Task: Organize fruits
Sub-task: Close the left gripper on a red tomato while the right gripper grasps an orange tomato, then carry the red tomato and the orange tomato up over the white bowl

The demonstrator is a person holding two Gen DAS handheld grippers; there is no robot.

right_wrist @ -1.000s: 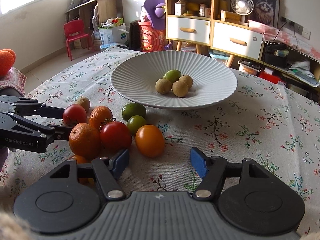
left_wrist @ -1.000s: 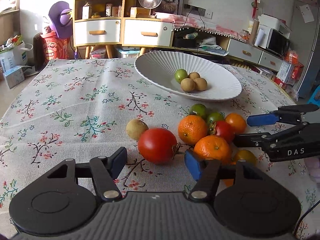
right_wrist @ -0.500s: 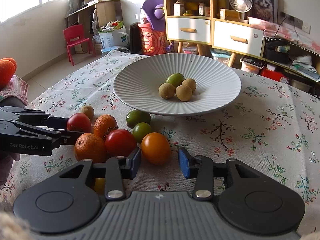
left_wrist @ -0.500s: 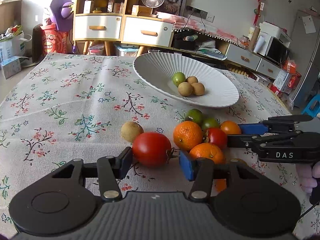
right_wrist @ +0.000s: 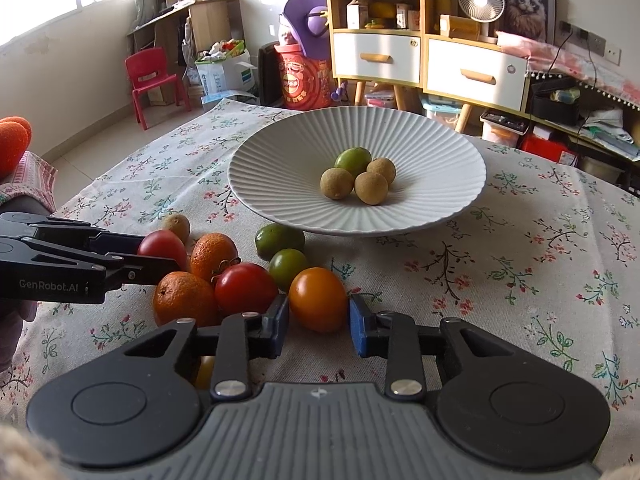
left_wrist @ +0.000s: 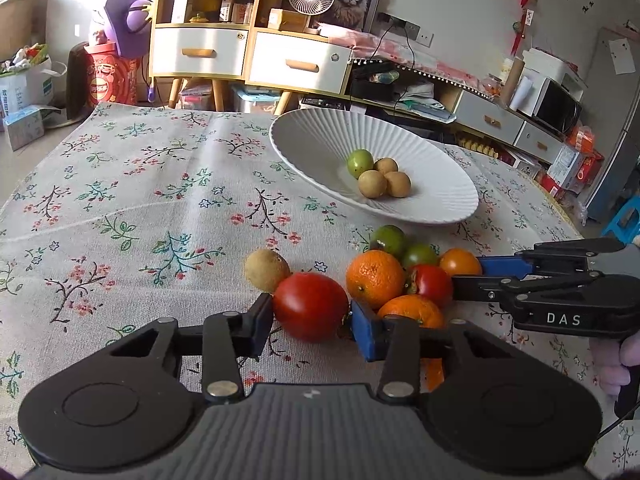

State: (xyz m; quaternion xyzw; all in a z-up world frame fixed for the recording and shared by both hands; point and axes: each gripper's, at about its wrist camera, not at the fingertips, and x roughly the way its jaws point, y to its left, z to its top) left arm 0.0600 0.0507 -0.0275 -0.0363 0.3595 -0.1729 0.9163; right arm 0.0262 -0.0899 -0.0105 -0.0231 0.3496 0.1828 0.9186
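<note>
My left gripper (left_wrist: 310,320) is shut on a large red tomato (left_wrist: 310,306) resting on the floral tablecloth. My right gripper (right_wrist: 318,320) is shut on an orange-yellow tomato (right_wrist: 318,298), which also shows in the left wrist view (left_wrist: 460,262). Between them lie two oranges (left_wrist: 374,278), a small red tomato (right_wrist: 245,288) and two green fruits (right_wrist: 280,240). A brown fruit (left_wrist: 266,270) sits left of the large tomato. The white ribbed plate (right_wrist: 280,168) behind holds a green fruit (right_wrist: 353,161) and three brown fruits (right_wrist: 370,188).
A yellow fruit (right_wrist: 205,372) shows partly under the right gripper's left finger. The table's far edge is behind the plate, with cabinets (left_wrist: 256,56), a red chair (right_wrist: 154,82) and boxes on the floor beyond.
Both grippers moved forward and closed: the left on the large red tomato, the right on the orange-yellow tomato. The fruits have not left the cloth.
</note>
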